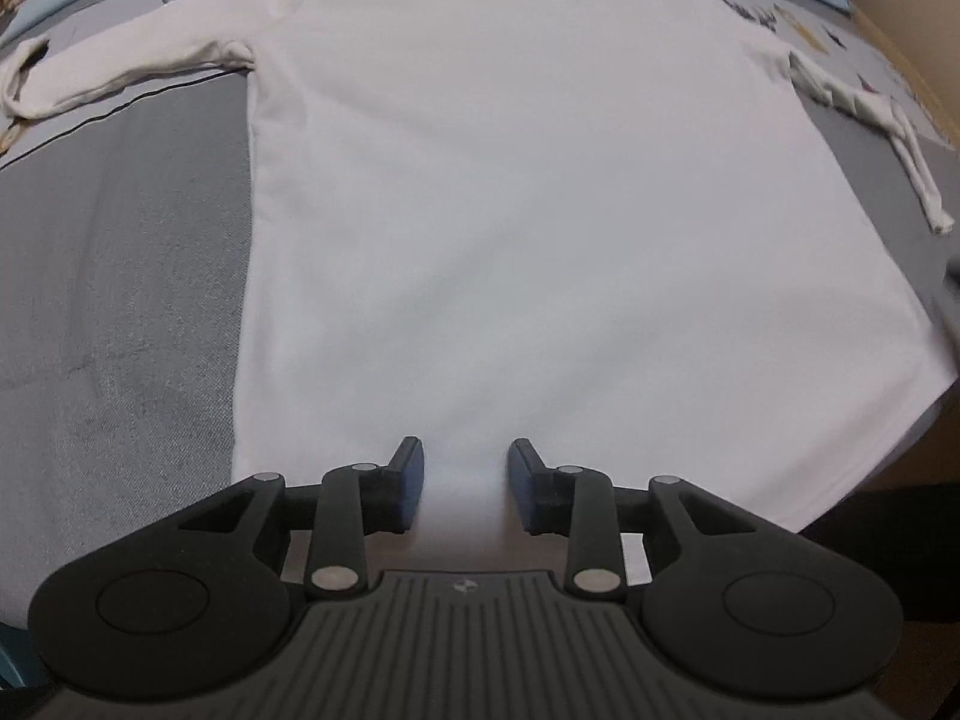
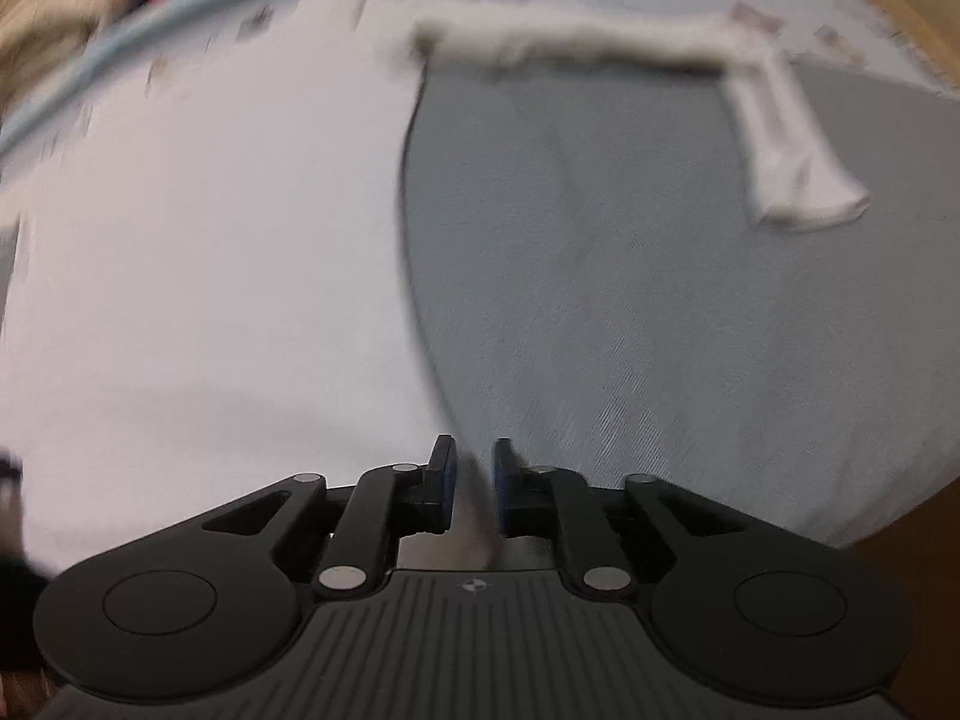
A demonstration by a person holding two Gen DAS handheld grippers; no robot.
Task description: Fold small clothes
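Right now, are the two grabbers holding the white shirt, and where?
Neither clearly grips. The left gripper stands open over the white shirt near its bottom hem; the right gripper straddles its side edge.

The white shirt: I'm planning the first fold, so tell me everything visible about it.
The white long-sleeved shirt looks like soft knit, spread flat on the grey bedcover, hem nearest. One sleeve lies straight out; the other bends toward the hem. The left gripper stands open above the hem, the right gripper above its side edge.

Soft matt white cloth shirt [image 1: 540, 210], grey woven bedspread [image 1: 120, 300], matt black plastic tongs [image 1: 465, 483]
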